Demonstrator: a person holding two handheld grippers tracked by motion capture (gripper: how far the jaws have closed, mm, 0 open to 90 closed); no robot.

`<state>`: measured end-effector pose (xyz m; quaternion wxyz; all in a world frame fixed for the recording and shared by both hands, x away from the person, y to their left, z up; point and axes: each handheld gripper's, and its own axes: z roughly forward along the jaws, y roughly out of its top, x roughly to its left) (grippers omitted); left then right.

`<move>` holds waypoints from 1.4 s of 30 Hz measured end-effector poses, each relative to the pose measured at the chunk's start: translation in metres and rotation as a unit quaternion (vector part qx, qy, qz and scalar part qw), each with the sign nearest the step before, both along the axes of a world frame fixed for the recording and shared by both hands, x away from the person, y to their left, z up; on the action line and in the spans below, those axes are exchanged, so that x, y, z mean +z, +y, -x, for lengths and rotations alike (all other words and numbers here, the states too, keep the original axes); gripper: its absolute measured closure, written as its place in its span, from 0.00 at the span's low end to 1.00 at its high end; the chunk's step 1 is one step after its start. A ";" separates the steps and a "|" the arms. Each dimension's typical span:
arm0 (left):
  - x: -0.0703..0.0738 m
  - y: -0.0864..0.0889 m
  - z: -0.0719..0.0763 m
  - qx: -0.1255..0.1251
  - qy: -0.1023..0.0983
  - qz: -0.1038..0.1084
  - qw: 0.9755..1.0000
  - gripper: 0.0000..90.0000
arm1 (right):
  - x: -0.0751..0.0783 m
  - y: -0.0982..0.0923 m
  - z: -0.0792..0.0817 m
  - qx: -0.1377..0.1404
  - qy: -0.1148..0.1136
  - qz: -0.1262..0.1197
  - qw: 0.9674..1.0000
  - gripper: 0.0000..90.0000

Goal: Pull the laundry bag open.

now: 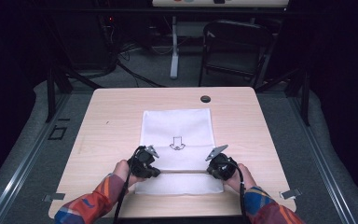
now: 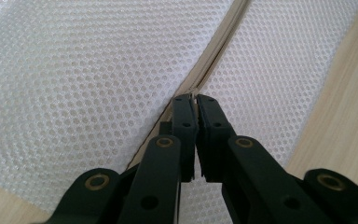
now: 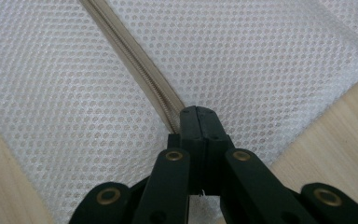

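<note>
A white mesh bag point(image 1: 177, 126) with a printed arrow point(image 1: 177, 143) lies flat on the wooden table point(image 1: 112, 121). A beige zipper point(image 1: 182, 171) runs across it near the front. My left gripper point(image 1: 157, 171) sits at the zipper's left end. In the left gripper view its jaws point(image 2: 195, 100) are shut on a small pale tab at the zipper line point(image 2: 219, 46), which looks like the zipper pull. My right gripper point(image 1: 210, 171) rests at the zipper's right end. In the right gripper view it point(image 3: 199, 112) is shut tight on the bag where the zipper point(image 3: 130, 51) ends.
A dark grommet hole point(image 1: 205, 98) sits near the table's far edge. Metal clips point(image 1: 53, 197) point(image 1: 291, 193) stand at the front corners. Behind the table are a black folding chair point(image 1: 235, 46), a white post point(image 1: 174, 46) and cables on the floor.
</note>
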<state>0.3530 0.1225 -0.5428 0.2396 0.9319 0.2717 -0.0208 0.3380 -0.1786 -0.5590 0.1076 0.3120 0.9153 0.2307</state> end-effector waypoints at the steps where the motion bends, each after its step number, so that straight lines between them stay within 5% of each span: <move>1: 0.000 0.001 0.000 0.002 0.000 0.000 1.000 0.96 | 0.000 0.000 0.000 0.000 0.000 0.000 1.000 1.00; 42: 0.007 0.060 0.010 0.075 -0.002 -0.003 0.997 0.96 | 0.000 0.000 0.000 0.000 0.003 0.002 1.000 1.00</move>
